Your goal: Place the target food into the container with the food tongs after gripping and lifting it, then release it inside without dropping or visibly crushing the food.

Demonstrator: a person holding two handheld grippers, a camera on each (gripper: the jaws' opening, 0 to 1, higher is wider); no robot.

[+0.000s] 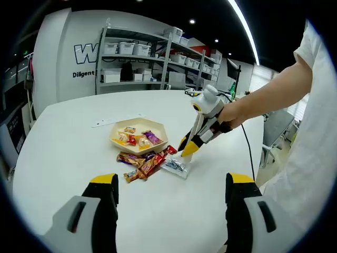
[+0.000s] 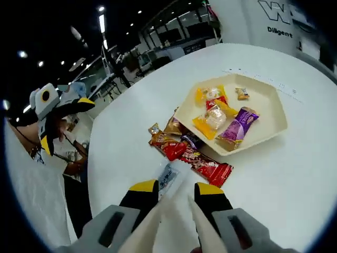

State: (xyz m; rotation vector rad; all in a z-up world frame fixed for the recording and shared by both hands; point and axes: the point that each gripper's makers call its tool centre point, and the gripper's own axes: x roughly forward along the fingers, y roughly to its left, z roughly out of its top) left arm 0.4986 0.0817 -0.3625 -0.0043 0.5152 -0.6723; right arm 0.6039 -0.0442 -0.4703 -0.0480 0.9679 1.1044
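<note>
Tongs [image 2: 176, 203] in your right gripper [image 2: 176, 192] stand slightly open, holding nothing; lower them around the clear packet [image 2: 167, 176], squeeze gently, then lift toward the tray [image 2: 274, 132].

One hexagonal tray [image 2: 274, 129] sits on the one white table [image 1: 63, 153]. Inside the tray lie five wrapped snacks — one purple [image 2: 238, 125], the others yellow, orange and red. Beside it: a heap of brown and red wrappers [image 2: 184, 150], too overlapped to count, and one clear packet [image 1: 175, 166].
</note>
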